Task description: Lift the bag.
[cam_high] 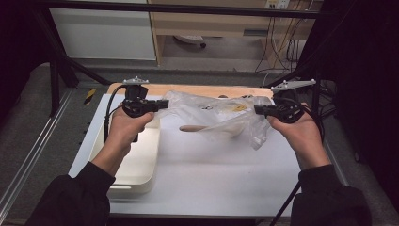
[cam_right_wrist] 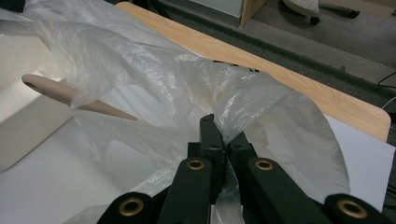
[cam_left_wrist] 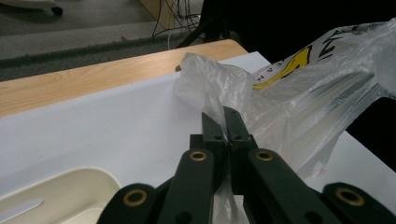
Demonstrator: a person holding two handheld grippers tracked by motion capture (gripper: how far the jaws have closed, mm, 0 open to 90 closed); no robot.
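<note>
- The crinkled clear plastic bag with yellow print (cam_high: 216,113) hangs stretched above the white desk (cam_high: 211,174), just right of the cream rectangular plastic tray (cam_high: 136,160).
- The left gripper (cam_high: 162,103) has its jaws pinching the bag's left edge.
- The right gripper (cam_high: 258,110) has its jaws pinching the right edge.
- A pale wooden handle (cam_high: 190,128) sticks out of the bag toward the tray.

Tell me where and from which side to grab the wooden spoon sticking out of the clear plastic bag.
Grip the wooden spoon by its bare rounded handle end, which pokes out of the clear plastic bag toward the cream tray. Come from the tray side, jaws across the shaft; its other end is hidden in film. Both the left gripper and right gripper are shut on the bag, so one must let go first.
</note>
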